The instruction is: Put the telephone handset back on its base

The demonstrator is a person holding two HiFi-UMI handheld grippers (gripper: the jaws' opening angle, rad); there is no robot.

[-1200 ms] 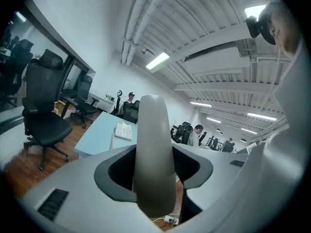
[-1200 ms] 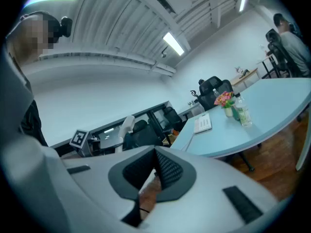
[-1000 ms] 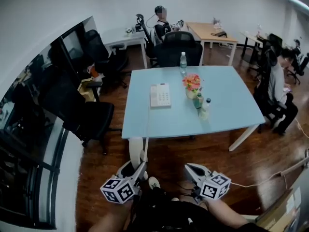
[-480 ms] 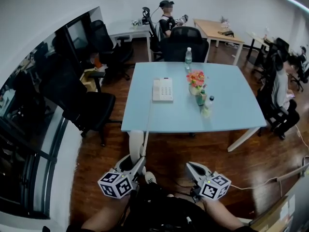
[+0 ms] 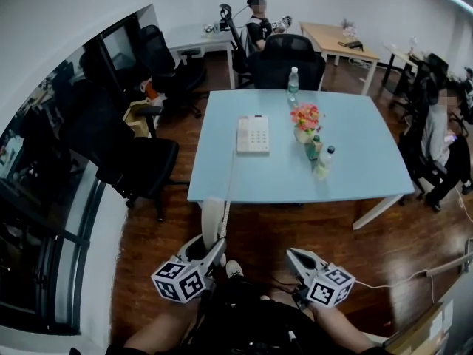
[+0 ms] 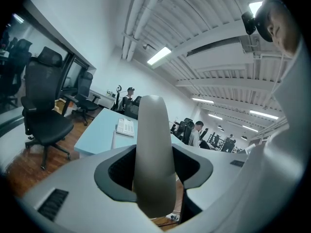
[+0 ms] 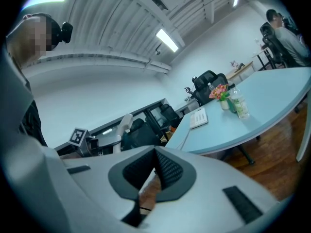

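Plastic, polished wood and a smooth blue tabletop

At the centre of the left gripper view, the handset is smooth off-white plastic with a soft sheen, and the left gripper is matt grey plastic with a black lining. The right gripper has black pads that look finely ribbed. In the head view, the table has a smooth, pale blue, faintly shiny top. The telephone base is white plastic, the floor is glossy dark wood planking, and the chair at left is matt black.
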